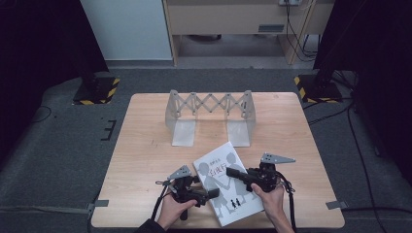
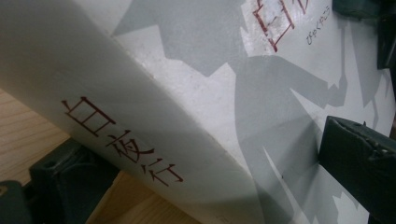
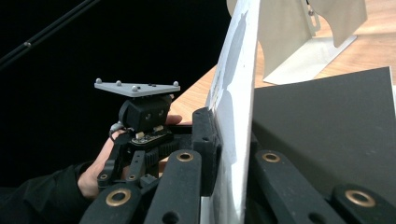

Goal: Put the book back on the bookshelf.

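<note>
Book (image 1: 227, 187) first: a white paperback with grey silhouette figures and red characters on cover and spine, lying at the near edge of my pale wooden table (image 1: 145, 145). From the left, my left gripper (image 1: 212, 193) has its jaws spread as wide as they go around the spine side; in the left gripper view one pad sits under the spine and the other stands above the cover, and I see neither pressing on it. On the right, my right gripper (image 1: 232, 173) is clamped tight on the front cover alone, which stands lifted on edge between its black pads in the right gripper view, a dark page beneath. Beyond the book stands a grey metal expanding bookend rack (image 1: 210, 116).
</note>
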A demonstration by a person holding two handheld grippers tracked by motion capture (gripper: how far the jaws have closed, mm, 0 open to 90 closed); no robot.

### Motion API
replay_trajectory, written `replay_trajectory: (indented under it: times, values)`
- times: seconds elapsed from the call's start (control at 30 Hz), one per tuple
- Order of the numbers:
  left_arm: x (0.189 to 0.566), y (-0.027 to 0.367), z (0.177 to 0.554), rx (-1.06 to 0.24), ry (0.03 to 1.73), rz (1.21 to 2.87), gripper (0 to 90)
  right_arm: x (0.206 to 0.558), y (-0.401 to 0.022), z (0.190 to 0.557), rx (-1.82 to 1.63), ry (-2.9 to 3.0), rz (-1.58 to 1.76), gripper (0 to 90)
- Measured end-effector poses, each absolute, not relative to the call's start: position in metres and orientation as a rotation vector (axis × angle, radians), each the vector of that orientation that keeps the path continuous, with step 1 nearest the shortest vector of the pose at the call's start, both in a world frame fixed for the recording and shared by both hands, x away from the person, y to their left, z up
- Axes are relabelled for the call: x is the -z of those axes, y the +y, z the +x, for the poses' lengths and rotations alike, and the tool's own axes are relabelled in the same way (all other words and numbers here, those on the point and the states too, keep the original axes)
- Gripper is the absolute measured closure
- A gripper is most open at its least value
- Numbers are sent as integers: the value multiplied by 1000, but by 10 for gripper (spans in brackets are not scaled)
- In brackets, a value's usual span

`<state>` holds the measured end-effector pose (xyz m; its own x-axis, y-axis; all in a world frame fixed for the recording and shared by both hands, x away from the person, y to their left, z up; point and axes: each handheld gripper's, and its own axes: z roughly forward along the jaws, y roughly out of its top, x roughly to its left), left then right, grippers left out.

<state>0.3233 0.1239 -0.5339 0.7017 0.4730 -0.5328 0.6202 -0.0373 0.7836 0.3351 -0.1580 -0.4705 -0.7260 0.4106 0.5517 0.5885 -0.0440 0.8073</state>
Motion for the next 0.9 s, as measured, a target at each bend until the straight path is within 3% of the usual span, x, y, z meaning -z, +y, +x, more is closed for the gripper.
replay_trajectory:
  times: [0.23, 0.5, 0.9]
  values:
    - [540, 123, 327, 207, 933, 1693, 9, 483, -161, 342, 1847, -2062, -1146, 813]
    - [545, 121, 329, 244, 959, 1701, 36, 493, -162, 348, 1780, -2287, -1140, 623]
    - [549, 118, 330, 264, 987, 1709, 45, 498, -165, 351, 1716, -2385, -1188, 479]
